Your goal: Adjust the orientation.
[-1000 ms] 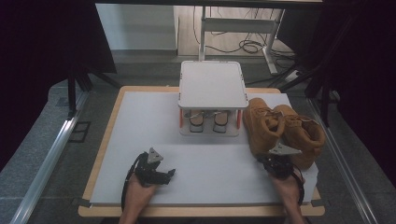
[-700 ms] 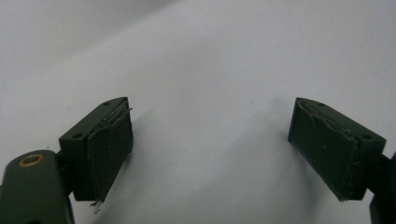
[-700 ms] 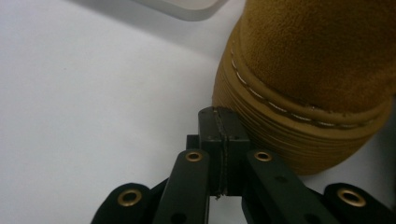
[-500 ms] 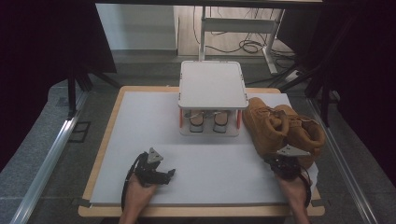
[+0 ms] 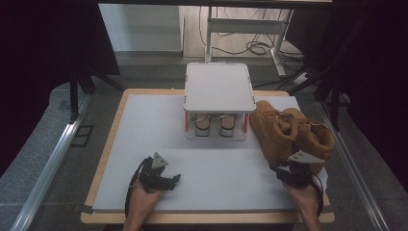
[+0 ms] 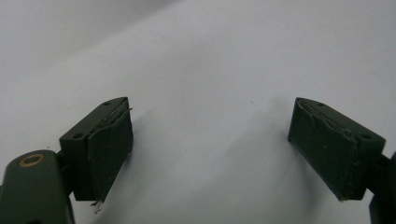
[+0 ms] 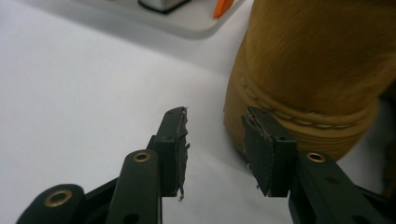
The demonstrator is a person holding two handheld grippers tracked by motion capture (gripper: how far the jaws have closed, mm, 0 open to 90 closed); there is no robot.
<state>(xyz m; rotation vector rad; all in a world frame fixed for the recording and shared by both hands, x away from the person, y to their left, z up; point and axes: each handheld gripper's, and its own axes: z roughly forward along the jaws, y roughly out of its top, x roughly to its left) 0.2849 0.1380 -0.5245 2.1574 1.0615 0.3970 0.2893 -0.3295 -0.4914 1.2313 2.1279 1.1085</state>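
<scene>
Two tan leather boots (image 5: 288, 132) stand close together at the right of the white mat (image 5: 144, 130). My right gripper (image 5: 285, 169) sits just in front of them. In the right gripper view its jaws (image 7: 215, 140) have just been opening and stand a little apart with nothing between them. The heel of the near boot (image 7: 308, 70) rises right behind the right-hand jaw. My left gripper (image 5: 174, 179) rests low over the bare mat at the front left. Its jaws (image 6: 210, 140) are wide open and hold nothing.
A small white rack (image 5: 219, 86) stands at the back middle of the mat, with a pair of pale shoes (image 5: 214, 126) under its top shelf. The mat lies on a wooden tabletop (image 5: 115, 120). Dark stands and cables surround the table.
The right gripper's jaws have parted at the near boot's heel, and that hand has shifted slightly. The left gripper has stayed where it was.
</scene>
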